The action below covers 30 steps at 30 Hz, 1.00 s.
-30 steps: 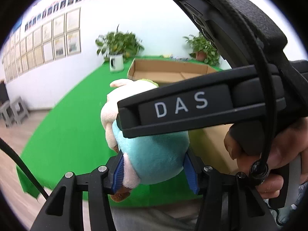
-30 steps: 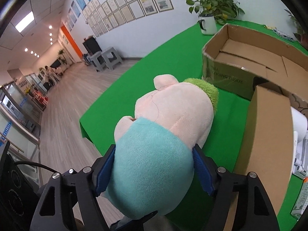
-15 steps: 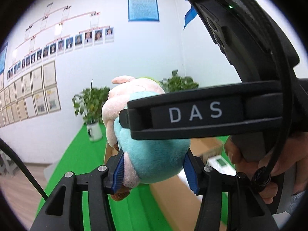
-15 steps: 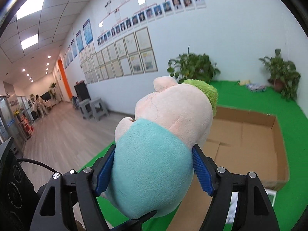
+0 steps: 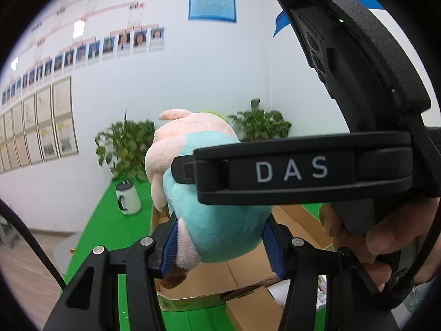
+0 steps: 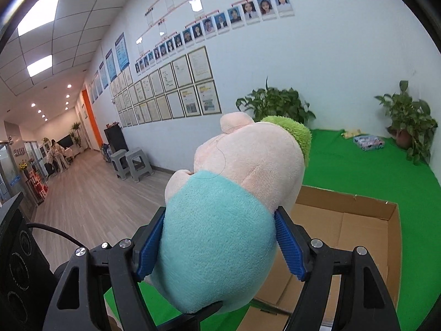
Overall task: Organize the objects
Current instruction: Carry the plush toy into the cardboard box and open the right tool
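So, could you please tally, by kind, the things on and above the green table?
Plush toy: 1, held in both grippers
Open cardboard box: 1
Small closed cartons: 1
Potted plants: 2
Small colourful box: 1
Total: 6

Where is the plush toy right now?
In both wrist views the plush toy sits centre frame, off the table, clamped by the left hand-held gripper and right hand-held gripper, in front of the open cardboard box.

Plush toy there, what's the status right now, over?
Both grippers, left gripper and right gripper, clamped on plush toy. Toy aloft above open cardboard box. Nothing seen in the way.
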Motion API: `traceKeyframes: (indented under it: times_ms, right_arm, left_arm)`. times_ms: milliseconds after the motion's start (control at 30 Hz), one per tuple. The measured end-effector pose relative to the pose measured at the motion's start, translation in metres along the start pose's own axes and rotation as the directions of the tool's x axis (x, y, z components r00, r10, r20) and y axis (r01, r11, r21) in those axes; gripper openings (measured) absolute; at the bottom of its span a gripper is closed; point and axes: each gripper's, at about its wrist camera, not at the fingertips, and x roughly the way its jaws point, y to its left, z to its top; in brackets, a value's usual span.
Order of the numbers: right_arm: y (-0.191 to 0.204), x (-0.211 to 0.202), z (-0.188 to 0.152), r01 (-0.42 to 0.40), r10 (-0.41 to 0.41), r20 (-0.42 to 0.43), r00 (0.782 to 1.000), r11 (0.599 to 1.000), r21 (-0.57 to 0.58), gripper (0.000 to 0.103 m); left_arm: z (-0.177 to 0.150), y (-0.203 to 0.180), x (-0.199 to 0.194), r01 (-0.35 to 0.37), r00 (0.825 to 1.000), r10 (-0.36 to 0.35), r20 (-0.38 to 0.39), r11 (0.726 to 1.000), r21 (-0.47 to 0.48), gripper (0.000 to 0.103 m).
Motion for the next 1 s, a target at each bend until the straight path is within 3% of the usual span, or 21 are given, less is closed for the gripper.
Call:
traceKeyframes:
  times_ms: [200, 400, 700, 833, 1000]
  right_arm:
    - [-0.027, 0.077, -0.005, -0.013, 0.016, -0.076, 0.997, 0.999, 0.042, 0.072]
    - [-0.047, 0.142, -0.036, -0.044, 0.056, -0.137, 0.989, 0.995, 0.086, 0.072]
    - [-0.085, 0.253, -0.109, -0.097, 0.142, -0.251, 0.957, 0.979, 0.180, 0.072]
    - [-0.095, 0.289, -0.133, -0.072, 0.133, -0.307, 0.942, 0.977, 0.202, 0.072]
    - [-0.101, 0.308, -0.140, -0.074, 0.151, -0.342, 0.928, 0.971, 0.227, 0.072]
  left_arm:
    - [-0.016, 0.033, 0.032, 0.004, 0.996, -0.006, -0.085, 1.000, -0.020, 0.052]
    - [-0.036, 0.068, 0.067, -0.006, 0.986, -0.001, -0.166, 0.999, -0.040, 0.052]
    - [-0.091, 0.092, 0.107, -0.022, 0.946, -0.007, -0.323, 0.996, -0.086, 0.052]
    - [-0.103, 0.108, 0.115, -0.019, 0.938, -0.027, -0.345, 0.991, -0.130, 0.052]
    - [-0.101, 0.111, 0.113, -0.023, 0.937, -0.017, -0.349, 0.994, -0.111, 0.055]
